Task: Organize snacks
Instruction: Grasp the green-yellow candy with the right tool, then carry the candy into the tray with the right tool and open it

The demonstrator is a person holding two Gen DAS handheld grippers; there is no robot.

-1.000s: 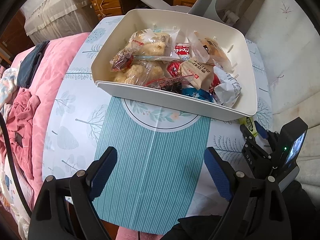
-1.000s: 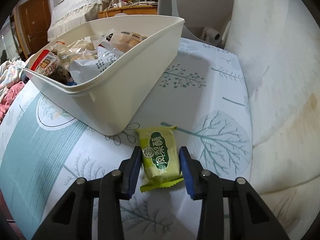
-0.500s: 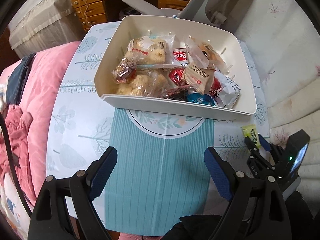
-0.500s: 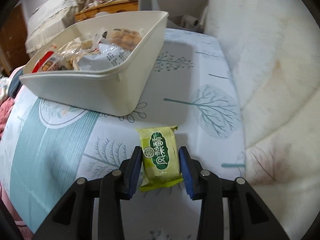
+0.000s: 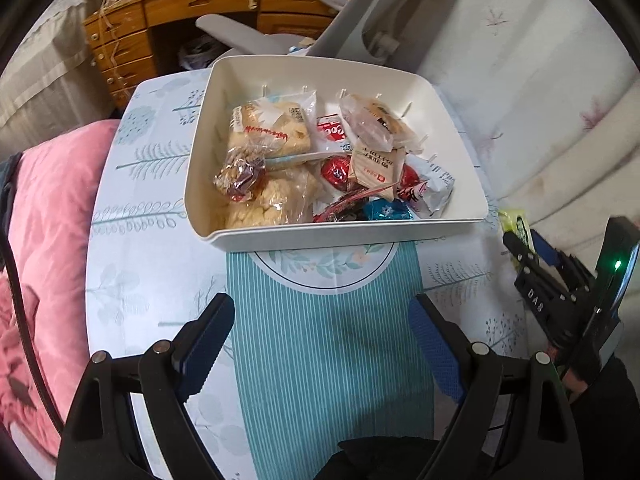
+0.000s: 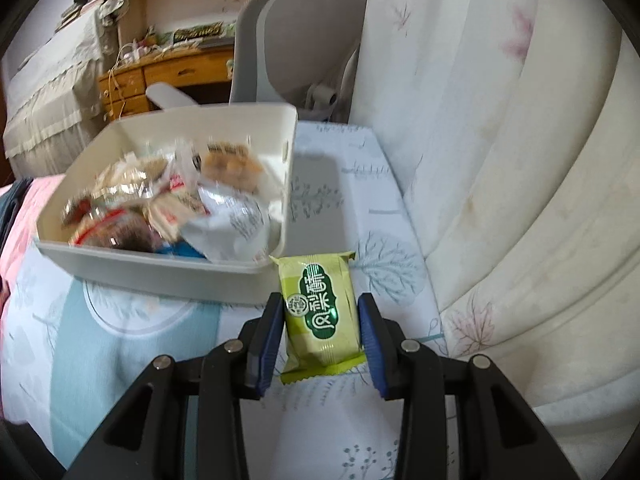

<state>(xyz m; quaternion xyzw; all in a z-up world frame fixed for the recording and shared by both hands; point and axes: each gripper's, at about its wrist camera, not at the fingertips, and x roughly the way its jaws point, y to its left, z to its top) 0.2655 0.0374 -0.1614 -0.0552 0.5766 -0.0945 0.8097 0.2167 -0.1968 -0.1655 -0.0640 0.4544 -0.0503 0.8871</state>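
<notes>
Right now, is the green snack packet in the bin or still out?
Out. The green snack packet sits between the right tool's fingers, outside the white bin's near corner, above the tablecloth.

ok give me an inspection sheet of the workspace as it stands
surface: table under a tree-print cloth with a teal striped band.
job's things: white bin full of wrapped snacks; green snack packet held beside the bin's near corner, outside it.
clutter: nothing seen on the cloth.
grippers: right gripper shut on the green snack packet; left gripper open, holding nothing, short of the bin.
cables: black cable over the pink bedding.
surroundings: wooden desk, grey office chair, white padded surface on the right.
</notes>
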